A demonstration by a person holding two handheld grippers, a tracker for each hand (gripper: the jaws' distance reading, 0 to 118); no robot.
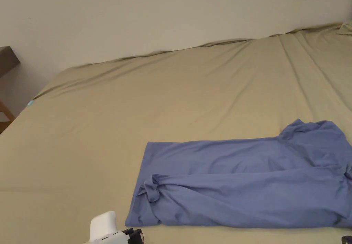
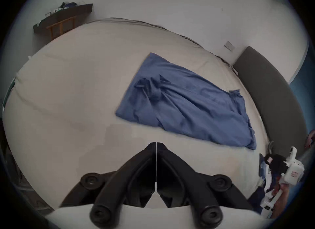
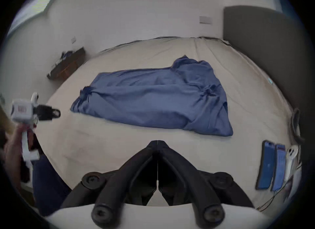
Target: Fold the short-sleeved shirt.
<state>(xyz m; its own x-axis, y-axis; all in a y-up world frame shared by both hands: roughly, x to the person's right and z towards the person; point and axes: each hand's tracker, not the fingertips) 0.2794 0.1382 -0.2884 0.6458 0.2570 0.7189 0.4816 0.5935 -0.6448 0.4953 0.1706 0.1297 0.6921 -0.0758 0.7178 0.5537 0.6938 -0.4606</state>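
A blue short-sleeved shirt (image 1: 240, 179) lies folded lengthwise into a long wrinkled strip on the beige bed sheet (image 1: 137, 96), with a small bunched knot of cloth near its left end. It also lies ahead of both grippers as the shirt (image 2: 185, 103) and the shirt (image 3: 156, 98). My left gripper (image 2: 156, 143) is shut and empty, short of the shirt's near edge; it sits at the bottom of the head view as the left gripper (image 1: 132, 236). My right gripper (image 3: 158, 141) is shut and empty too, also short of the shirt.
A dark padded headboard (image 3: 259, 45) stands at the right end of the bed. Two blue phones (image 3: 271, 164) and a white device with cables lie near the bed's right edge. A dark wooden shelf (image 2: 63, 17) and a chair stand beyond the bed's left end.
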